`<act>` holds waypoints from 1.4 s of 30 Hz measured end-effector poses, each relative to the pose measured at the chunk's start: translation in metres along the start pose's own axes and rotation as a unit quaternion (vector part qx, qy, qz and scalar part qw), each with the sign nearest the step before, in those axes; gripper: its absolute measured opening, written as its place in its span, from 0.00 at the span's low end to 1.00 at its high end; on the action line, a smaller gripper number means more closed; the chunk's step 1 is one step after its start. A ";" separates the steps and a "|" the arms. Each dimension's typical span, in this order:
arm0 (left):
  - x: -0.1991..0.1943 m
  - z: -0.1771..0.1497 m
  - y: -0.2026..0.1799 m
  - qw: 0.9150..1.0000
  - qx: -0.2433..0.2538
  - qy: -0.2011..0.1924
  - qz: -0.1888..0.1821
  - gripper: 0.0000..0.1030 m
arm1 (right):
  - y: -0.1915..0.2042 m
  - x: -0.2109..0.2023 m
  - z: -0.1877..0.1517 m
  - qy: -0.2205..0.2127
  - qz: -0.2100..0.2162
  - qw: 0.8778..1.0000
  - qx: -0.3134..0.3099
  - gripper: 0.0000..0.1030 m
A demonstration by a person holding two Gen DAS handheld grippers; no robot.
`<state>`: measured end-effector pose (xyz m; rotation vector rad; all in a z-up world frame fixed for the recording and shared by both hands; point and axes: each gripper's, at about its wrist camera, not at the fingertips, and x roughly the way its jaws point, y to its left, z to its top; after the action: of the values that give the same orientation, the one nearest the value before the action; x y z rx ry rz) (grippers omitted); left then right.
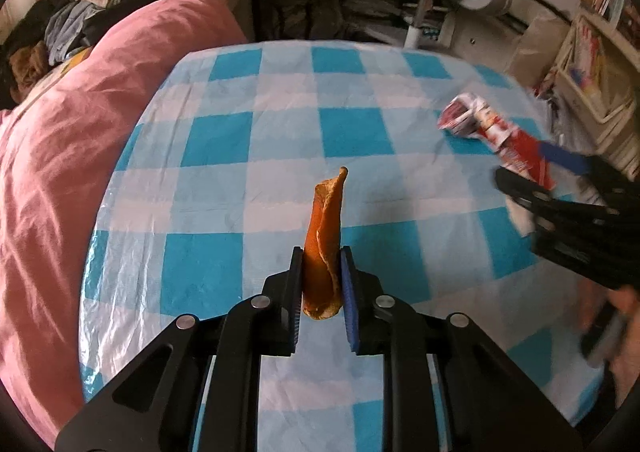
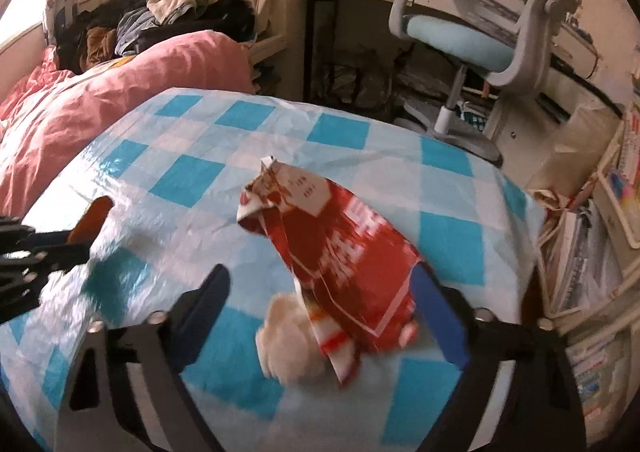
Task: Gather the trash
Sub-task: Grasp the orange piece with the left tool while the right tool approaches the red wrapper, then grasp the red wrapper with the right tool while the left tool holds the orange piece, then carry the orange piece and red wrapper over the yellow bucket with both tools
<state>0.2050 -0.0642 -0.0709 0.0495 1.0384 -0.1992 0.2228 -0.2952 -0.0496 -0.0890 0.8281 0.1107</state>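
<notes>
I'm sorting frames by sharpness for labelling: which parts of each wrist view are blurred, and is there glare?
Left wrist view: orange peel in the left claw is sharp; the red wrapper and right claw at the right are smeared. Right wrist view: wrapper, white wad and claw fingers are blurred; the checked cloth shows sheen.

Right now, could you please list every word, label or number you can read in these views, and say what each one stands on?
None can be read with confidence.
Red snack wrapper: large white characters and small dark print, all too blurred to read.
Books on the shelf: spine and cover print too small to read.
</notes>
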 end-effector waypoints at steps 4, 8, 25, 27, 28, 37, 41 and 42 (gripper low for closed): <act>-0.003 0.000 0.006 0.999 -0.019 0.004 -0.026 0.16 | -0.003 0.009 0.003 0.006 0.023 1.000 0.018 0.29; -0.006 0.000 0.013 0.998 -0.042 0.009 -0.047 0.16 | 0.001 -0.007 0.004 -0.018 0.032 0.999 0.011 0.07; -0.069 -0.043 0.030 0.996 -0.056 -0.025 -0.060 0.16 | 0.052 -0.110 -0.040 -0.048 0.112 0.992 -0.042 0.04; -0.075 -0.051 0.034 0.996 -0.060 -0.027 -0.062 0.16 | 0.064 -0.108 -0.049 -0.030 0.125 0.990 -0.053 0.04; -0.080 -0.057 0.036 0.996 -0.063 -0.029 -0.063 0.16 | 0.070 -0.107 -0.053 -0.023 0.132 0.990 -0.054 0.04; -0.104 -0.096 0.048 0.994 -0.081 -0.034 -0.061 0.16 | 0.091 -0.124 -0.081 -0.027 0.158 0.986 -0.034 0.04; -0.116 -0.110 0.047 0.995 -0.076 -0.041 -0.049 0.16 | 0.096 -0.134 -0.093 -0.034 0.174 0.984 -0.022 0.04; -0.119 -0.114 0.046 0.995 -0.074 -0.043 -0.045 0.16 | 0.096 -0.136 -0.094 -0.036 0.178 0.983 -0.019 0.04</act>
<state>0.0580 0.0129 -0.0296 -0.1400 0.9686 -0.2039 0.0505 -0.2200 -0.0156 0.0283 0.7630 0.4654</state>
